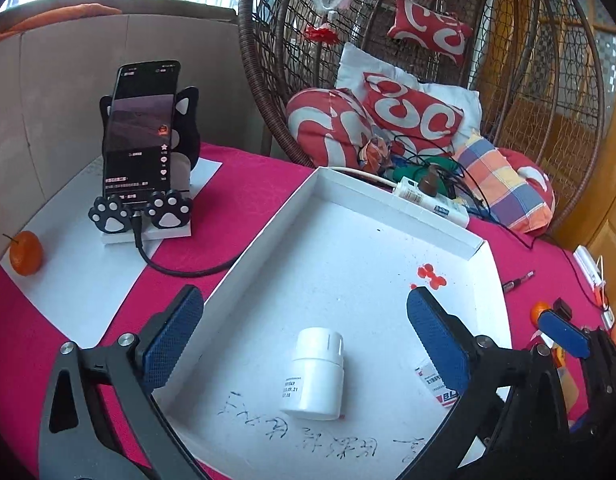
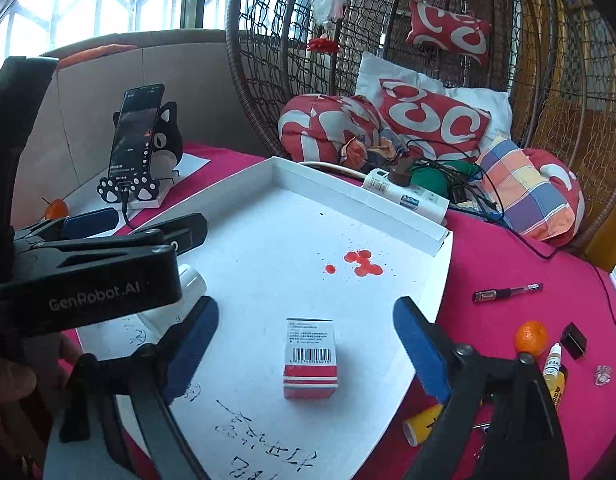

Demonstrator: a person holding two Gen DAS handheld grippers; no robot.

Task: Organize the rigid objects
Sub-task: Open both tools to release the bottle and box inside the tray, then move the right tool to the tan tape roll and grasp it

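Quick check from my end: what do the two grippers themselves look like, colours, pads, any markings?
Both are alike: black angular frames with silver pivot bolts and long fingers faced with blue, fine-textured pads. The left gripper shows this plainly, as does the right gripper. White "GenRobot.AI" lettering runs along the left gripper's black body. No cables or sleeves visible.

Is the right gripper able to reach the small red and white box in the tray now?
Probably yes. The right gripper is open, the red and white box stands upright between its fingers, and nothing on the white tray blocks it.
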